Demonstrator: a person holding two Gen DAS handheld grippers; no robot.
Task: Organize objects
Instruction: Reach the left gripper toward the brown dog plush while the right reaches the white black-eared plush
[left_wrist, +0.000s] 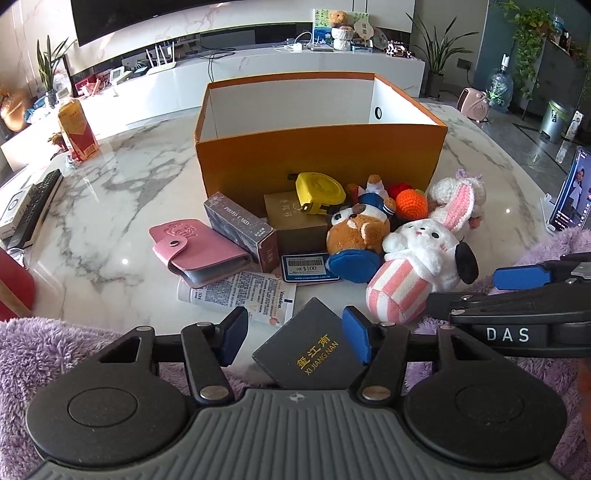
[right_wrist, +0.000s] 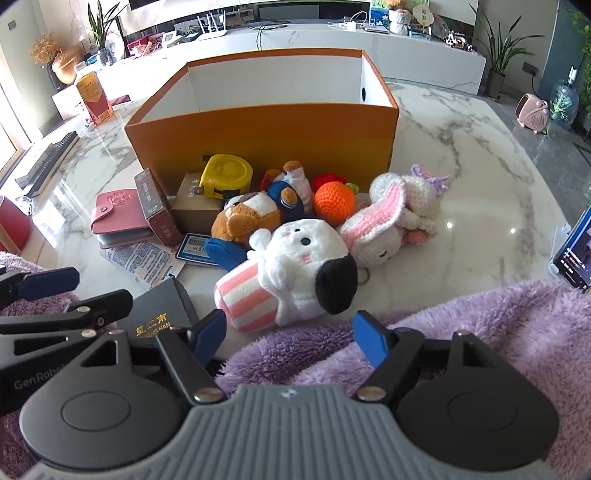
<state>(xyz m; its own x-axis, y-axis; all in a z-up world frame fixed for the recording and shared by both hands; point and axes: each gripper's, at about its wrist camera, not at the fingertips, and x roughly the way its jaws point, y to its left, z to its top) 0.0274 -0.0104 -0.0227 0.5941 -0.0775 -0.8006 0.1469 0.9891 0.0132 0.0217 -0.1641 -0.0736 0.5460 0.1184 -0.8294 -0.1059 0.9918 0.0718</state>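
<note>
An open orange box (left_wrist: 321, 147) stands on the marble table (left_wrist: 122, 195). In front of it lie a yellow tape measure (left_wrist: 319, 192), a pink card wallet (left_wrist: 199, 251), a photo card box (left_wrist: 240, 229), a brown dog plush (left_wrist: 358, 229), an orange crochet ball (left_wrist: 412, 203) and a crochet rabbit (left_wrist: 458, 203). My left gripper (left_wrist: 295, 336) is open, and a black box with gold lettering (left_wrist: 310, 347) lies between its jaws with a gap at the left pad. My right gripper (right_wrist: 291, 334) is open over purple fleece, just short of a white plush with a pink striped body (right_wrist: 295, 266).
Purple fleece (right_wrist: 461, 325) covers the near table edge. A phone on a stand (left_wrist: 570, 195) is at the right, a remote (left_wrist: 37, 206) and an orange carton (left_wrist: 75, 129) at the left. A Vaseline tube (left_wrist: 243, 291) and a barcode card (left_wrist: 306, 269) lie flat.
</note>
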